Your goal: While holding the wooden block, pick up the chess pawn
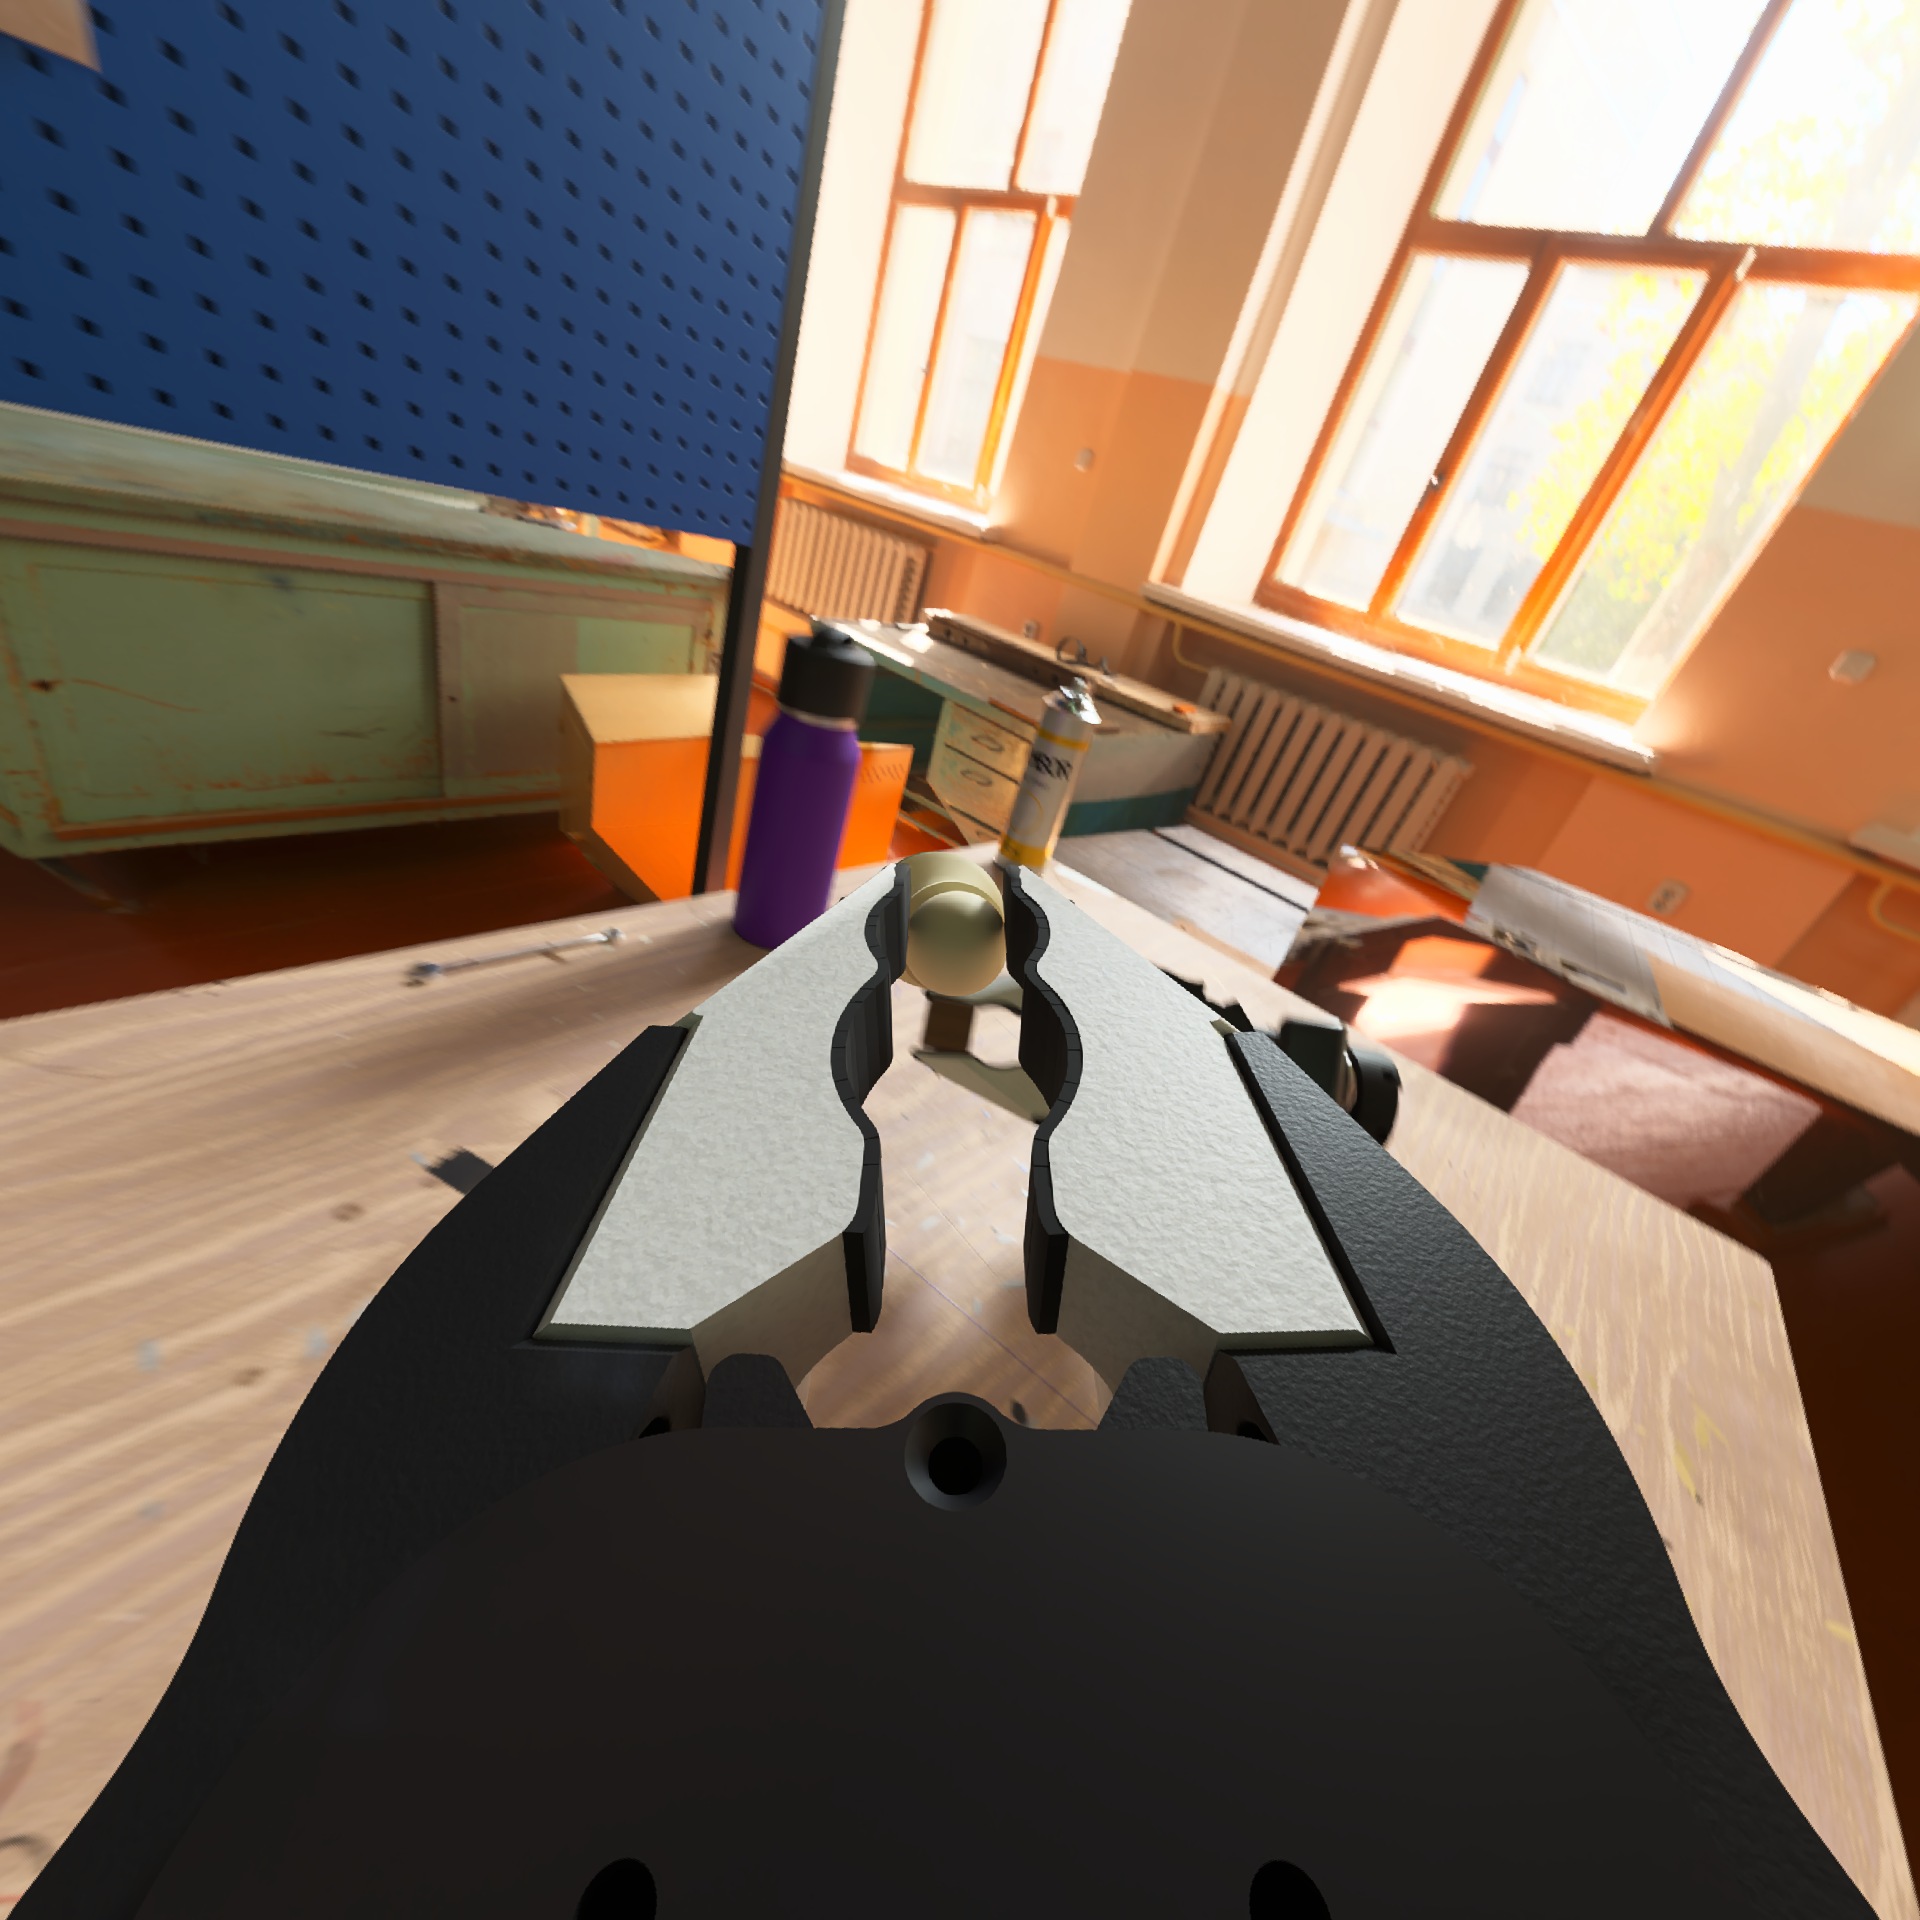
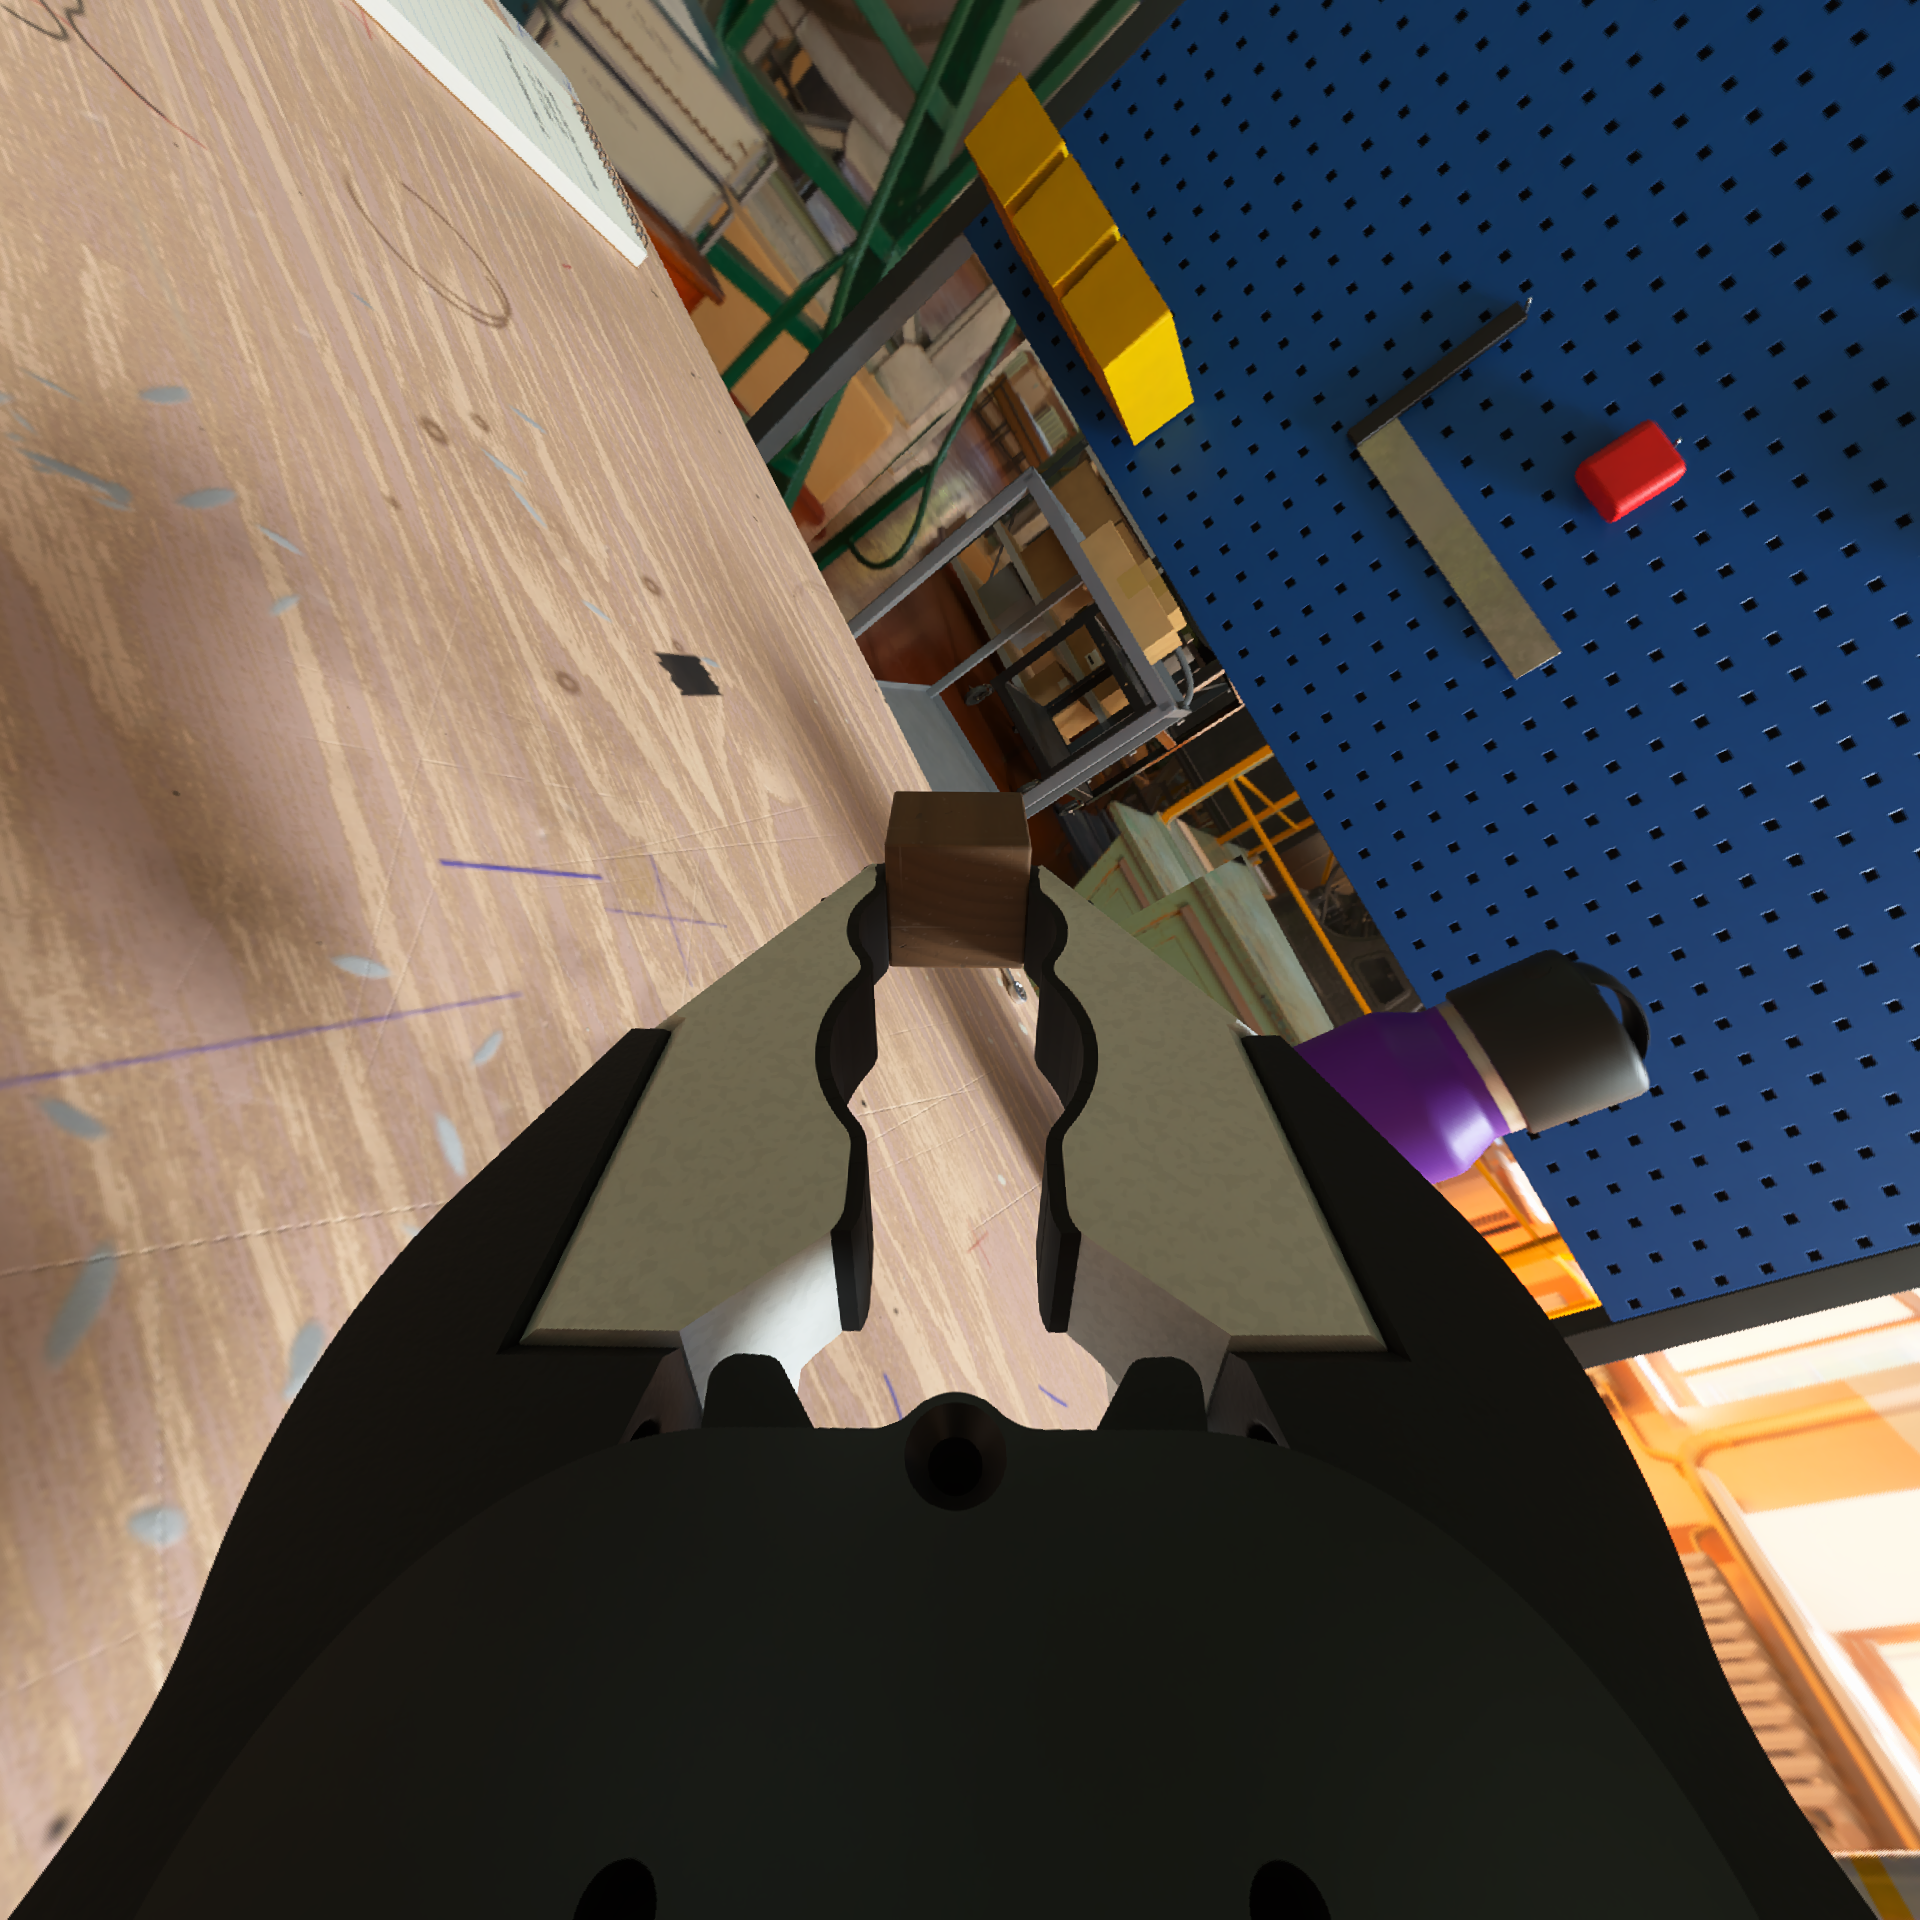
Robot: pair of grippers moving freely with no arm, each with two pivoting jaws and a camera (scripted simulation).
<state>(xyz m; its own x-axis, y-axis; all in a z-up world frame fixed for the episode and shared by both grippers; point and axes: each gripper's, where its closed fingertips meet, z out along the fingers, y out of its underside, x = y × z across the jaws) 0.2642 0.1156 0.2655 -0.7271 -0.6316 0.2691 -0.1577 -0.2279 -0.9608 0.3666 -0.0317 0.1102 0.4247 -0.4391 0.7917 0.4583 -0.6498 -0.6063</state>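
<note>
In the left wrist view my left gripper (image 1: 956, 899) is shut on the cream chess pawn (image 1: 951, 935), held at the fingertips with its round head towards the camera, above the wooden table (image 1: 260, 1195). Just beyond it the right gripper (image 1: 982, 1049) shows partly, with the brown wooden block (image 1: 943, 1023) between its fingers. In the right wrist view my right gripper (image 2: 958, 904) is shut on the wooden block (image 2: 958, 883), held at the tips off the table (image 2: 312, 727).
A purple bottle (image 1: 798, 810) with a black cap, a spray can (image 1: 1049, 779) and a wrench (image 1: 509, 951) are at the table's far edge. A blue pegboard (image 2: 1558, 779) carries yellow bins (image 2: 1091, 260), a metal square (image 2: 1455, 530) and a red box (image 2: 1629, 470). A notebook (image 2: 520, 104) lies on the table.
</note>
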